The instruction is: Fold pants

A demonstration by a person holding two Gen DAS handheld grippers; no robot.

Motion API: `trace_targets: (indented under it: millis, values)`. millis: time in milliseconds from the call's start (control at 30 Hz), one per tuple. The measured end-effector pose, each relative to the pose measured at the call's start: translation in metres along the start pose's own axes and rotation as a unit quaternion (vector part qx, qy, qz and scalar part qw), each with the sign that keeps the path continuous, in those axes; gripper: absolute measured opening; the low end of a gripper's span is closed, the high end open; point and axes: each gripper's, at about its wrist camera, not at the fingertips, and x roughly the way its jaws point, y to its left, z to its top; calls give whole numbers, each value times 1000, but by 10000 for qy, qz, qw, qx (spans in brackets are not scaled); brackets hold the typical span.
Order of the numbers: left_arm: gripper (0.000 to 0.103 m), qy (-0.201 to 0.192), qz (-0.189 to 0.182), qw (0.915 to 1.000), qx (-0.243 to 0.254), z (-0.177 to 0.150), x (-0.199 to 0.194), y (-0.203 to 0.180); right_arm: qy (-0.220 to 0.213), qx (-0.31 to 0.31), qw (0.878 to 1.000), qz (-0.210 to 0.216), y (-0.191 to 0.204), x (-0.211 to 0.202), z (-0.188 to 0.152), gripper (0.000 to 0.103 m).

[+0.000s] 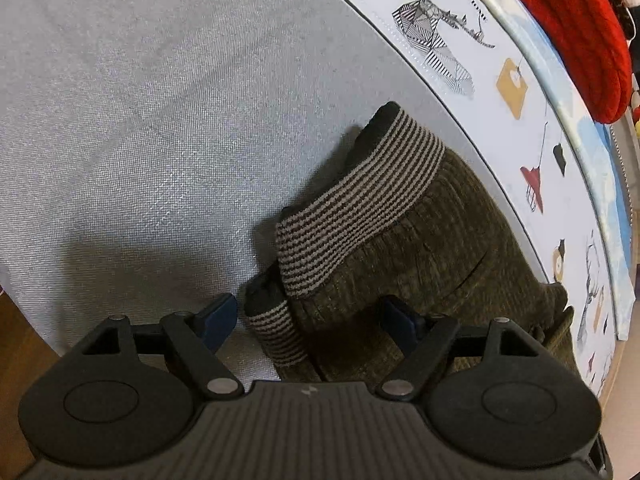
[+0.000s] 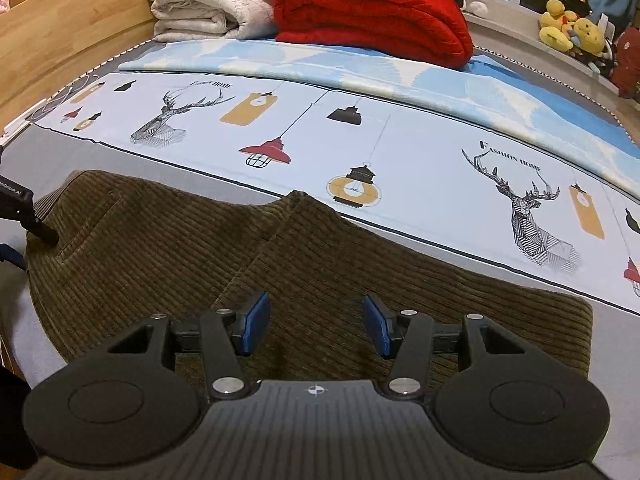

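Note:
Brown corduroy pants (image 2: 168, 248) lie folded on the grey bed sheet (image 1: 140, 120). In the left wrist view the pants (image 1: 460, 240) show a striped knit waistband (image 1: 360, 204) and a striped cuff (image 1: 276, 332) at their near edge. My left gripper (image 1: 312, 320) is open, its blue pads either side of the cuff end, low over the fabric. My right gripper (image 2: 316, 324) is open and empty, just above the middle of the pants. The left gripper's black finger (image 2: 36, 228) shows at the pants' left edge in the right wrist view.
A printed light-blue cloth (image 2: 360, 128) with deer and lamps lies beyond the pants. A folded red blanket (image 2: 372, 12) and a white blanket (image 2: 208, 0) are stacked at the back. Plush toys (image 2: 572, 28) sit back right. A wooden bed frame (image 2: 60, 40) runs along the left.

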Motion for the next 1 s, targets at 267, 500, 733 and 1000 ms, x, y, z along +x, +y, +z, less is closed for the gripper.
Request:
trace_targets:
  millis: [267,500,733,1000]
  values:
    - [80,-22,-267,9989,-393,2,-8,14,-54,5,10000,-9,-1,-5,0,54]
    - [80,91,-67,9999,-83,-3,2,4,-59,41,10000,-25,-4,-6,0,54]
    - [50,-132,141,9994,278,-7,-1,-12,-57,43,10000,-30,-4,-6,-1,54]
    - [25,-1433,267,9719,1849,-39,-57,-78,-126,169,9998,-63,-12,-13,-2,54]
